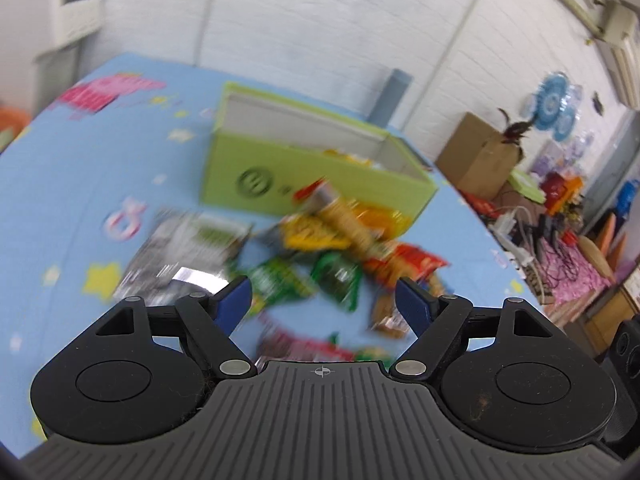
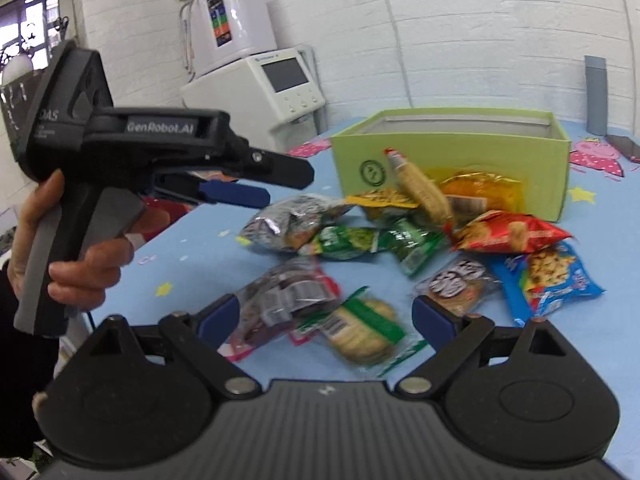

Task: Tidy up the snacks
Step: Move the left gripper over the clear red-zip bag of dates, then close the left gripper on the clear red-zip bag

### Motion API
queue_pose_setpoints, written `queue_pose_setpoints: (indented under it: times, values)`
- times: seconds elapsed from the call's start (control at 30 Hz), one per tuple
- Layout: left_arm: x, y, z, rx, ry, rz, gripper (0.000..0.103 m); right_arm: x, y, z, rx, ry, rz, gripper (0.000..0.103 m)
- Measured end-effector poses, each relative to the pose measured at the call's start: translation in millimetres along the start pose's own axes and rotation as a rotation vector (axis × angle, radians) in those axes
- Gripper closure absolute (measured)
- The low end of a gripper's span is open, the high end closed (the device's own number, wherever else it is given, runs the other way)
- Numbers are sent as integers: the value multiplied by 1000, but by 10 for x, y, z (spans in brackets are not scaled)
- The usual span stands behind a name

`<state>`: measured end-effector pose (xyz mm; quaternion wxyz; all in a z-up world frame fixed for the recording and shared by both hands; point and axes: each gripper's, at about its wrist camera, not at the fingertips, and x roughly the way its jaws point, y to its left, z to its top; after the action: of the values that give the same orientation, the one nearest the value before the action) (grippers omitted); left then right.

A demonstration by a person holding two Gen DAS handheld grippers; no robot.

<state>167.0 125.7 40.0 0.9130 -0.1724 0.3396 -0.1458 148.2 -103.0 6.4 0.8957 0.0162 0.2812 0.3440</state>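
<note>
loose crinkly snack packets [image 2: 400,236] heaped on the blue worktop [image 2: 192,264] in front of the open green box [image 2: 452,152], one leaning on its wall. glossy, overlapping: likely to slip or drag neighbours along, given a shallow pinch. right gripper [image 2: 324,316] low over the biscuit pack [image 2: 360,330], fingers apart, empty. left gripper [image 1: 323,300] above the heap, fingers apart too.

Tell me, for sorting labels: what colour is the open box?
Lime green box, clearest in the right wrist view.

Black gripper [image 2: 256,184] bodies, blue finger pads [image 1: 236,300], silver screws, "GenRobot.AI" lettering, bare hand [image 2: 80,248], dark sleeve.
</note>
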Motion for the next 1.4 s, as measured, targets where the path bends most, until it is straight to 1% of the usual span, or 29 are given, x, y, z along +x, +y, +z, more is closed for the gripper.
queue_pose_setpoints:
  times: [0.1,0.17,0.2,0.23,0.33,0.4,0.47,0.53,0.63,0.67,0.77,0.83,0.97,1.0,1.03,1.13,1.23,1.27,1.37,1.4]
  values:
    - [-155,276,-254,-123,20,33,34,136,174,31,-50,5,40,10]
    - [-261,464,-387,-212,20,29,35,278,235,86,-92,14,59,10]
    - [-299,540,-433,-243,23,20,35,374,248,116,-105,32,68,10]
    - [-329,611,-465,-265,24,12,35,489,255,151,-122,51,73,10]
    - [-360,773,-504,-316,26,19,34,800,253,221,-157,102,67,10]
    - [-350,836,-513,-333,27,2,34,983,221,225,-139,154,61,10]
    - [-307,880,-497,-341,33,-21,34,1043,234,180,-117,180,68,10]
    - [-270,903,-499,-340,36,-24,34,962,293,100,-109,177,73,10]
    - [-226,924,-500,-336,38,-25,34,821,336,3,-44,166,103,10]
    - [-218,929,-503,-338,40,-29,34,789,332,-24,-28,155,99,10]
    - [-255,937,-518,-339,36,-37,33,650,281,-89,8,135,61,10]
    - [-300,942,-525,-331,26,-26,32,547,208,-132,13,126,28,10]
    - [-348,940,-531,-337,19,-17,31,353,19,-137,59,117,-66,9]
    - [-346,923,-535,-337,24,-21,31,323,30,-114,51,106,-52,9]
    - [-340,896,-543,-335,34,-29,31,324,65,-86,39,102,-19,10]
    - [-337,801,-587,-324,61,-47,31,457,211,-22,-1,102,53,10]
    - [-307,735,-623,-312,83,-57,31,652,333,-5,-46,133,73,10]
    - [-280,725,-626,-311,93,-60,34,697,360,-16,-56,148,78,10]
    - [-197,678,-628,-289,107,-76,39,704,448,-69,-78,167,90,10]
    - [-180,649,-619,-275,106,-71,39,669,476,-88,-81,163,92,9]
